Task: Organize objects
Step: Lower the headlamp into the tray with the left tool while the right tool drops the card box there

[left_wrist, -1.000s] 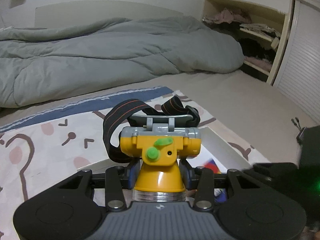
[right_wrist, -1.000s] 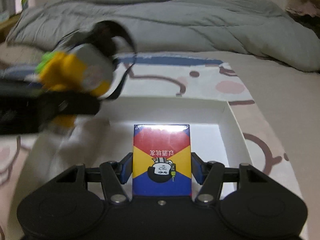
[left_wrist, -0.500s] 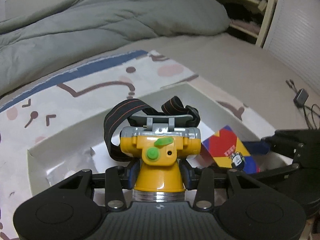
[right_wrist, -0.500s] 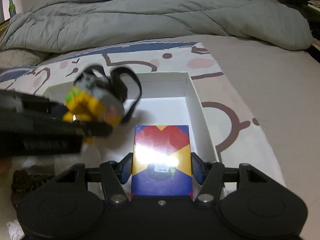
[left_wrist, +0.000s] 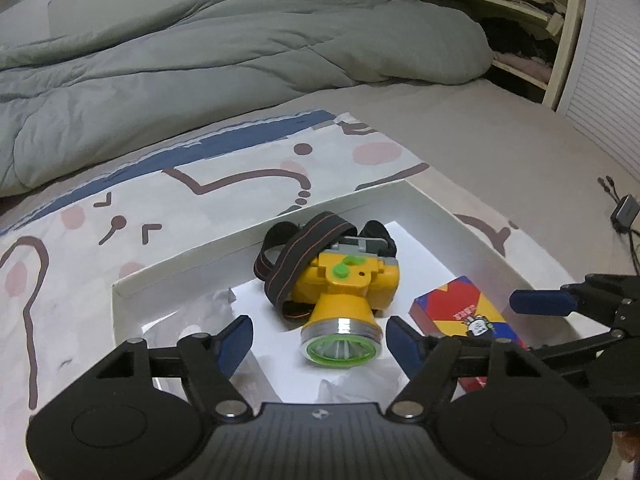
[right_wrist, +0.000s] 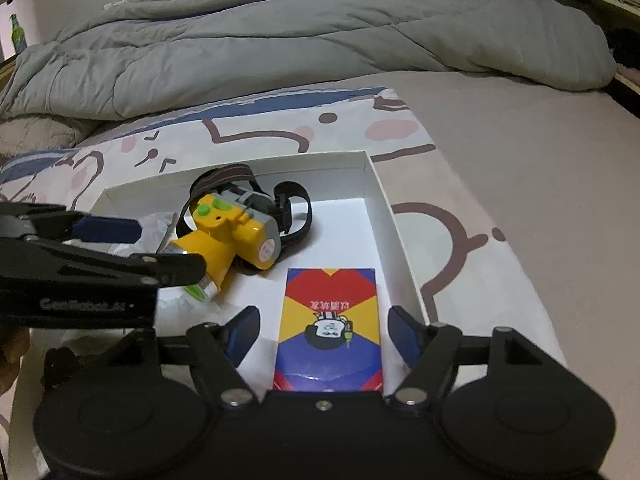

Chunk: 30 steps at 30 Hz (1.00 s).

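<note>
Inside the white box [left_wrist: 256,246], the yellow headlamp [left_wrist: 344,300] and the colourful card pack [right_wrist: 330,328] now lie on the floor, both let go since a second ago. Bare floor remains far right. Left gripper [left_wrist: 320,340] and right gripper [right_wrist: 324,336] are opening, pads clear.

Count, white box [right_wrist: 384,200] | headlamp [right_wrist: 236,236]: 1, yellow w/ black strap, approx. 10 o'clock of card box | card box [right_wrist: 330,324]: 1, red/yellow/blue | crumpled plastic wrap [right_wrist: 156,224]: 1 pc | grippers: 2 – left gripper [left_wrist: 320,340], right gripper [right_wrist: 324,332] | duvet [right_wrist: 320,32]: 1, grey, 12 o'clock | patterned sheet [right_wrist: 280,128]: 1
</note>
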### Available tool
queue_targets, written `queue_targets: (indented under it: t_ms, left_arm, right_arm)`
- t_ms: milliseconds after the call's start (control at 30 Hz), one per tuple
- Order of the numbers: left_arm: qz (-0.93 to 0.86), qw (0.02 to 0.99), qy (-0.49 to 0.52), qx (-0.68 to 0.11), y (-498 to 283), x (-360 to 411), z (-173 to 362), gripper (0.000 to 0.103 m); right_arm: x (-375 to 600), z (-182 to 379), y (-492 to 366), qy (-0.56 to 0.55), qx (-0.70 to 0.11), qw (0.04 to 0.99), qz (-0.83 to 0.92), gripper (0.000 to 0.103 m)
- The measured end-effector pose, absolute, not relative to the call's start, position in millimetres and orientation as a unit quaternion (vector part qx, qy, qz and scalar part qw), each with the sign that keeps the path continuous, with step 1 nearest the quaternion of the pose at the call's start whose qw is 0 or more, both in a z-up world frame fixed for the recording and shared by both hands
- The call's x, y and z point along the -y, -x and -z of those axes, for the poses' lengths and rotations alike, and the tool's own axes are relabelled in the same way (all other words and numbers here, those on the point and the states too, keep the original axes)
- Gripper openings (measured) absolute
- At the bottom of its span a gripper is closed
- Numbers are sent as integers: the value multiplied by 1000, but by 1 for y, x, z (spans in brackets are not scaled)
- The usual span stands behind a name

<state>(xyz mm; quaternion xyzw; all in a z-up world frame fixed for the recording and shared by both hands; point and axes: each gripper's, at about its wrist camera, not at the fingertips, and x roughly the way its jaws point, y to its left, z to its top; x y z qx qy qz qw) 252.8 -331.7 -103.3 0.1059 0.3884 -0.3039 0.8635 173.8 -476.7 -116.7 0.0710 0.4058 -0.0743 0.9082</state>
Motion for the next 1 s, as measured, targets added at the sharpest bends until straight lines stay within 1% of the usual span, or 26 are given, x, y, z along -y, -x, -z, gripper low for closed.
queue_targets:
  t_ms: [167,267,333,400,533,600,667,833,933,1000]
  left_arm:
    - [297,865,-94,-394,-248,324,91,74]
    - [295,866,-85,-396,-244,316,79,75]
    - [293,869,-81,-391,-241,310,71,75]
    - [287,874,-82,-384,-235,303,62,78]
    - [280,879,-76,-378,-223,287,47,80]
    - [280,879,-65,-381,-217,277,40,82]
    - [279,878,-49,-386,-211,266,34,87]
    - [268,879,-25,-394,-193,241,18,90]
    - [260,885,-13,-387,-180,226,7,94]
    - [257,886,-10,-386,-172,218,1,95]
  right_arm:
    - [475,109,-167,-82,-403,909,71,74]
    - [473,102,-163,-93,-415,903,67,75]
    - [469,93,-158,-91,-414,903,64,78]
    - [463,84,-152,-82,-413,904,68,82]
    - [450,68,-139,-75,-408,905,96,87]
    - [445,62,-133,-82,-410,903,99,87]
    - [438,55,-128,-81,-411,903,102,89]
    - [413,33,-110,-48,-400,908,112,96]
    - [402,22,-96,-48,-394,910,121,97]
    - [397,15,-86,-52,-393,910,125,98]
